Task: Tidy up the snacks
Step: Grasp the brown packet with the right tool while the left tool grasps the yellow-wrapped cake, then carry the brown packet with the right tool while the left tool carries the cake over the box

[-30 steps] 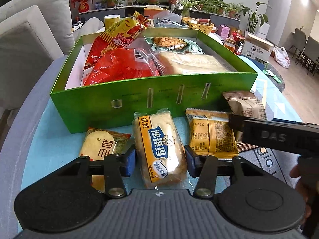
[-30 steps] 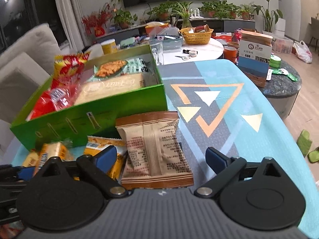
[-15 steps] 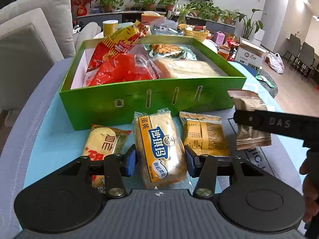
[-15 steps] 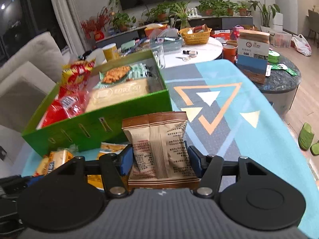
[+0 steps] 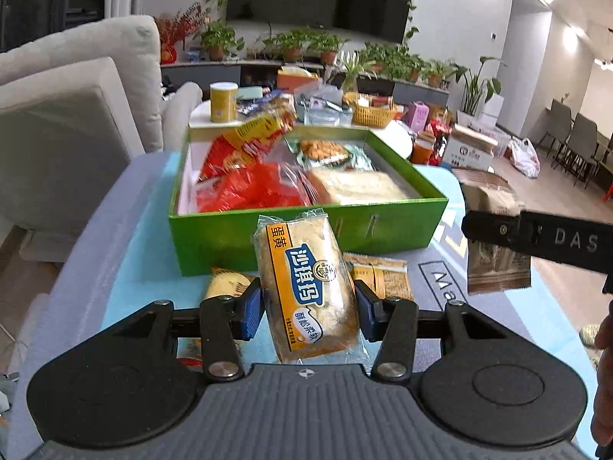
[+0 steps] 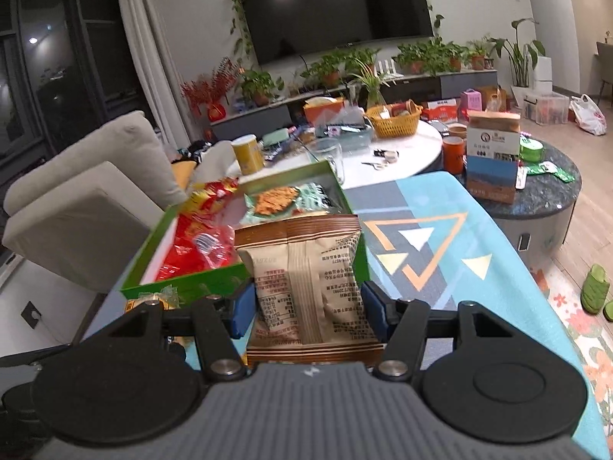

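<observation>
Blue-padded grippers each hold one snack packet above the desk, in front of the green box (image 5: 306,230).

Left gripper (image 5: 308,308) clamps the yellow cake packet (image 5: 306,287); right gripper (image 6: 308,308) clamps the brown packet (image 6: 310,283). Both packets hang clear of the desk's near edge, where two more packets (image 5: 383,280) lie beside the box.
</observation>
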`<state>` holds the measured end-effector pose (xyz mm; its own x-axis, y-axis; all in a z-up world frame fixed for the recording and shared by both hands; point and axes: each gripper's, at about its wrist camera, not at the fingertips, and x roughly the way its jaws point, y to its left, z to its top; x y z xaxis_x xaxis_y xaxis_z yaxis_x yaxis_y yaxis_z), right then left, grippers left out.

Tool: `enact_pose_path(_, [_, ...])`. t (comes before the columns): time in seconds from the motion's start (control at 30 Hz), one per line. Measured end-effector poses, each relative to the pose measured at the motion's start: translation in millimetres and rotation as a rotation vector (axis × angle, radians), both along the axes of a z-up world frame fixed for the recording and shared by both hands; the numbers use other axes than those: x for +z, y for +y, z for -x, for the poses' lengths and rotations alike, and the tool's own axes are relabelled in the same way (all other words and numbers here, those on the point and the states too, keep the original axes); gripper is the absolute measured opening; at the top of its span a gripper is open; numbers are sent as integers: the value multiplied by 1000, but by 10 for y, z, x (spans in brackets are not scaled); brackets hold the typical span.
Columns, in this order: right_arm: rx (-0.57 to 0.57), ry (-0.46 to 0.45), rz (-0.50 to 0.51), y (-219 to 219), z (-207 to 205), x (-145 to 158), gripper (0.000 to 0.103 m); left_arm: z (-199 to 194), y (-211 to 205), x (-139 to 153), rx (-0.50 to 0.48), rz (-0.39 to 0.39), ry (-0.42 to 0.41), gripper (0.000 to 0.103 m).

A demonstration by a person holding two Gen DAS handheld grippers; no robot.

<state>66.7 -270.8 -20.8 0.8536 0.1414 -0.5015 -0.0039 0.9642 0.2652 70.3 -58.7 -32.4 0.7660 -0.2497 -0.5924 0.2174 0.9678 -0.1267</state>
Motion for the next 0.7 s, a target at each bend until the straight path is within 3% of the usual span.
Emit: enact_pose_path(0.7, [34,-98,40,205,193,346,63,223,223,368,19,31,-111,45])
